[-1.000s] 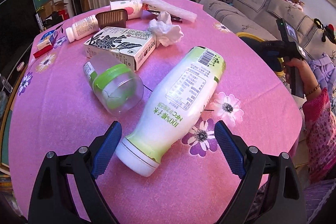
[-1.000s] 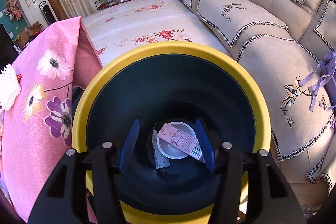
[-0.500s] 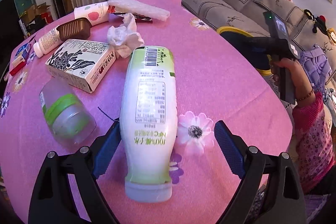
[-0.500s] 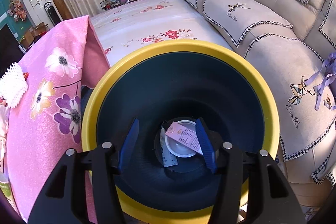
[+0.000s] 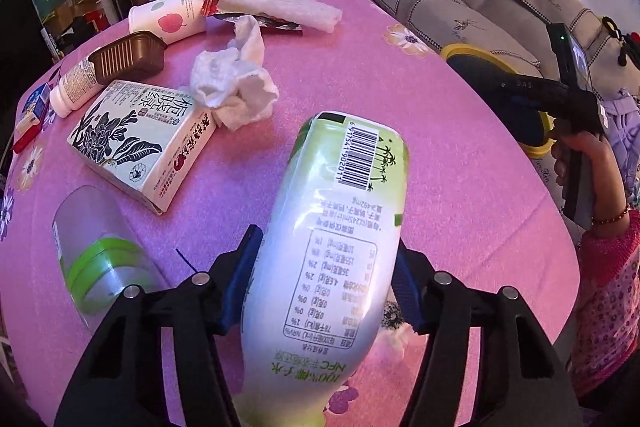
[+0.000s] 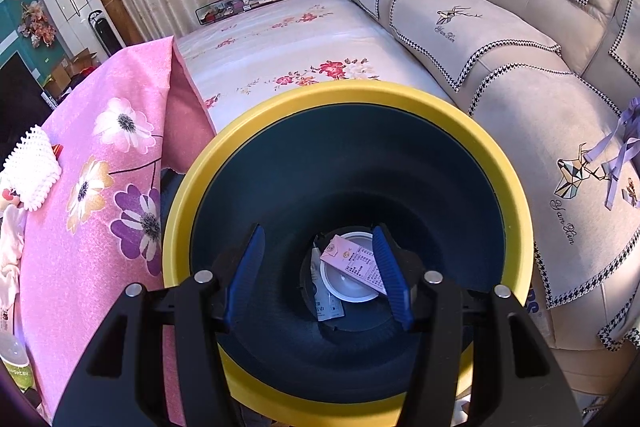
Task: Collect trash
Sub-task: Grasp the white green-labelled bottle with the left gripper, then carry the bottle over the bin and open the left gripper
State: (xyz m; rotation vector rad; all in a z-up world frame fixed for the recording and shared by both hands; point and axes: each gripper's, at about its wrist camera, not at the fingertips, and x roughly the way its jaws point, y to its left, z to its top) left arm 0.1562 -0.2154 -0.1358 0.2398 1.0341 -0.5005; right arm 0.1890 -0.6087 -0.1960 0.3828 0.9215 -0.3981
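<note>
Between my fingers, the white-and-green bottle (image 5: 332, 267) reads "NFC" and "100%", upside down, with a nutrition table and a barcode numbered 6 915419 02011. The carton (image 5: 140, 143) on the counter carries large Chinese characters I cannot make out. Sofa covers (image 6: 560, 227) are embroidered "Yan Xin".

The left claw (image 5: 326, 279) was closing, its pads on both sides of a bottle (image 5: 332, 247). The right claw (image 6: 318, 277) stood half open and held nothing.

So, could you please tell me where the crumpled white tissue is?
In the left wrist view, the crumpled white tissue lies on the pink tablecloth, upper left of centre, right beside the printed carton and just below the white foam strip.
</note>
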